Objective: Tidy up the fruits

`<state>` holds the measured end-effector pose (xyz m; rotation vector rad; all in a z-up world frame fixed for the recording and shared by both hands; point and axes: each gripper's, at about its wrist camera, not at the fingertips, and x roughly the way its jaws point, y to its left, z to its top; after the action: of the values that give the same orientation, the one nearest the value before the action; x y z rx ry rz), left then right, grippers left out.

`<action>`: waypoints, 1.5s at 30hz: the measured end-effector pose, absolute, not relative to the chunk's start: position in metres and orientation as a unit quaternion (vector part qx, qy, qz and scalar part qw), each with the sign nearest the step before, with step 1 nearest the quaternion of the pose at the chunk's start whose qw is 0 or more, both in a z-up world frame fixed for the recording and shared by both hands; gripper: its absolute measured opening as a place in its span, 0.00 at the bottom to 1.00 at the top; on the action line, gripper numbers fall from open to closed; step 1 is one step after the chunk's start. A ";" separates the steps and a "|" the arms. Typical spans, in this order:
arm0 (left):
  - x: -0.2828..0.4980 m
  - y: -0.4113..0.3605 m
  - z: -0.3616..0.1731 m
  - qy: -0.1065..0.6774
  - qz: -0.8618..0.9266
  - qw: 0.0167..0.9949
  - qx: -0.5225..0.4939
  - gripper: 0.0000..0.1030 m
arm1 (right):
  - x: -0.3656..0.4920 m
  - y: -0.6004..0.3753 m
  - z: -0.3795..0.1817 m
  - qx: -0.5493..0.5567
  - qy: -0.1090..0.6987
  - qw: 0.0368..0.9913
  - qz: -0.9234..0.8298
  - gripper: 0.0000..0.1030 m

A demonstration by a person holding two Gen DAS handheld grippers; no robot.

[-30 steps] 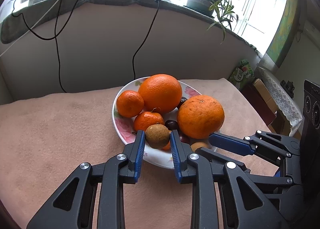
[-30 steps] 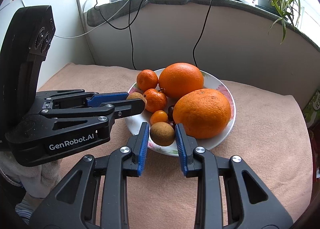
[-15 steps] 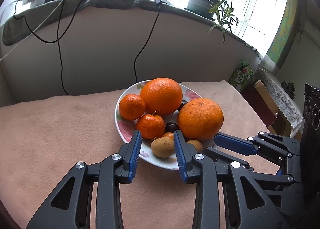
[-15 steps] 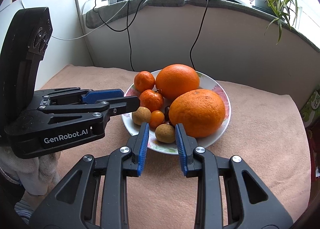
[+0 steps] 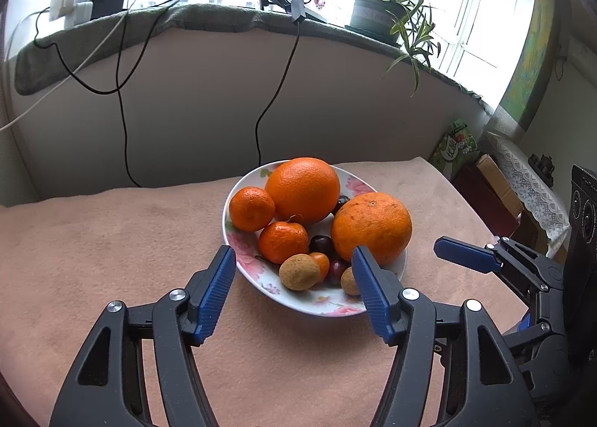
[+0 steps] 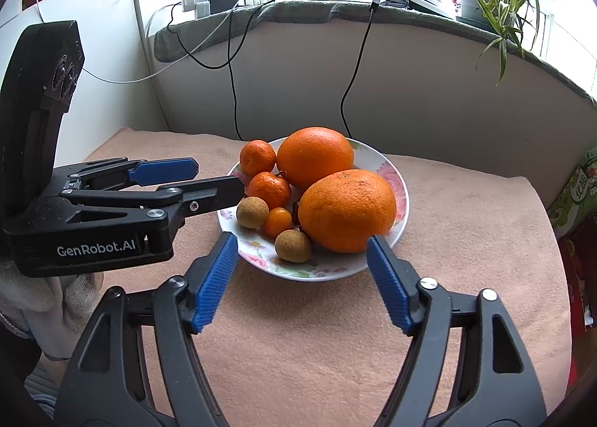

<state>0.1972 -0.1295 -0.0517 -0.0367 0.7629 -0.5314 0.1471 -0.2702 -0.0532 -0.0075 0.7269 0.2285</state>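
- On the pink blanket [image 6: 466, 240], the floral plate [image 6: 395, 181] carries all the fruit in view, so the gathering looks done or close to it; no loose fruit lies on the cloth in either view, and any remaining work is only tidying the pile.
- At twelve o'clock on the plate in the right wrist view sits the smooth large orange [image 6: 315, 156]; at four o'clock a second, rougher-skinned big orange [image 6: 347, 210] touches it.
- At ten o'clock rests a mandarin [image 6: 257, 157], with another mandarin [image 6: 269, 190] just beside it toward the centre.
- Toward seven o'clock lie the small pieces: a tan longan [image 6: 252, 212], a second longan [image 6: 293, 245] near the front rim, and a tiny kumquat [image 6: 278, 222] between them.
- Dark cherries [image 5: 321, 245] show in the left wrist view, tucked at the centre among the oranges.
- Left gripper [image 5: 294, 274] has just been opening and stands wide with nothing pressed between its jaws; the first longan lies free on the plate ahead of it.
- Right gripper [image 6: 302, 255] has likewise just been opening, wide and empty, the second longan resting free.
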 end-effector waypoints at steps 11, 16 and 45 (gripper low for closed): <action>0.164 -0.116 -0.036 0.343 -0.231 0.910 0.003 0.67 | 0.127 -0.288 -0.042 0.024 0.346 0.933 0.098 0.79; 0.142 -0.103 -0.027 0.329 -0.222 0.918 -0.005 0.67 | 0.107 -0.295 -0.030 0.033 0.329 0.939 0.092 0.80; 0.012 -0.072 0.003 0.271 -0.148 0.951 0.002 0.79 | -0.004 -0.311 -0.002 0.051 0.276 0.960 0.023 0.93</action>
<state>0.0124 -0.0724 0.0027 0.0047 0.5504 -0.3000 -0.0043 -0.3107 -0.0020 0.1034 0.5587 0.0459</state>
